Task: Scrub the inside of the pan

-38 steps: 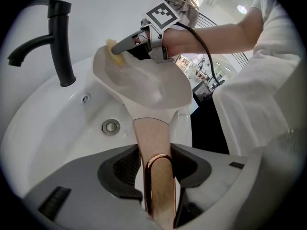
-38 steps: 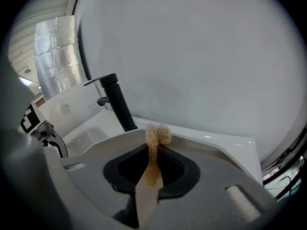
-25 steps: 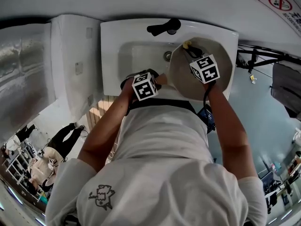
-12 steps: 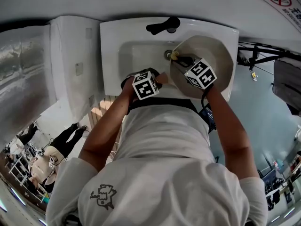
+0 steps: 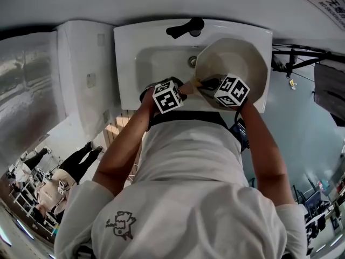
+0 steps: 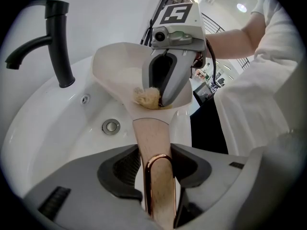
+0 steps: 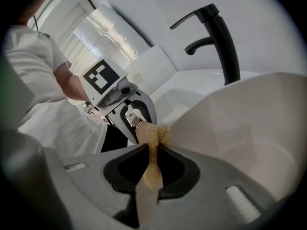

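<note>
Slid back from far rim of pan [image 5: 240, 55] to near wall by its handle [image 6: 152, 137]: right hand-held gripper [image 5: 205, 83], clamped on tan scrub pad [image 6: 146, 97] touching the inside. Left hand-held gripper [image 6: 157, 164] clenched on handle. Pan tilted over right edge of sink [image 5: 153, 63]; black tap [image 5: 186, 28] behind, well apart; open basin leftward.

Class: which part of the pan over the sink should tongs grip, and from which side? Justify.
The handle: a long, flat strip projecting from the rim of the pan toward the person, clear of the bowl. Approach from the person's side, along its length, as the left tongs do.
</note>
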Available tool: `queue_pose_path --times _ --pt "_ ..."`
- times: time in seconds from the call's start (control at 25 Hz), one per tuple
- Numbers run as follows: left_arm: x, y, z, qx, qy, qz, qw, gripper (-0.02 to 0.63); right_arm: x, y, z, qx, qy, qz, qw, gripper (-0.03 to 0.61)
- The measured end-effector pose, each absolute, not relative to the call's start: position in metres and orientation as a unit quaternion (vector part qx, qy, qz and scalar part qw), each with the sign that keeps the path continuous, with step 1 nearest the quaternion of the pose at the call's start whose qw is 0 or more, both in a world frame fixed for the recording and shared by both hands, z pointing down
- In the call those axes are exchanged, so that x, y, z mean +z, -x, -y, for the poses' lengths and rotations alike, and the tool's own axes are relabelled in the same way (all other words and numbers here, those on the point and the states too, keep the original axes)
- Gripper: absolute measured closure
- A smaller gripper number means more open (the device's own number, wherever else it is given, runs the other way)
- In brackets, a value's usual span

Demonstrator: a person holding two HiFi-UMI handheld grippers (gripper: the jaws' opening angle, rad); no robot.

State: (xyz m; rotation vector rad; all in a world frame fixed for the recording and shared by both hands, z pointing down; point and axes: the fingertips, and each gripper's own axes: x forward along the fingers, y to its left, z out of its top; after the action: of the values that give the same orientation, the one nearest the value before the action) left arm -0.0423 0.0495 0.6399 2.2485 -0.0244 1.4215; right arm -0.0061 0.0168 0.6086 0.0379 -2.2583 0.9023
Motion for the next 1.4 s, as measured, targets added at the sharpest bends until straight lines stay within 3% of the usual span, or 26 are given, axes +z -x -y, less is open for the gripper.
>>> queue_pose_path --times 0.76,1.16,1.4 --pt "0.638 0.042 -0.05 0.525 -0.816 0.009 0.241 0.434 0.602 -0.053 -0.084 0.475 0.081 0.779 0.4 0.523" --pt "0.638 0.041 -0.05 0.529 -0.814 0.011 0.24 0.436 0.611 -0.107 -0.092 0.503 0.071 0.714 0.482 0.524" --pt "0.638 0.04 -0.049 0.531 -0.814 0.009 0.236 0.436 0.617 -0.129 -0.096 0.468 0.077 0.663 0.579 0.523"
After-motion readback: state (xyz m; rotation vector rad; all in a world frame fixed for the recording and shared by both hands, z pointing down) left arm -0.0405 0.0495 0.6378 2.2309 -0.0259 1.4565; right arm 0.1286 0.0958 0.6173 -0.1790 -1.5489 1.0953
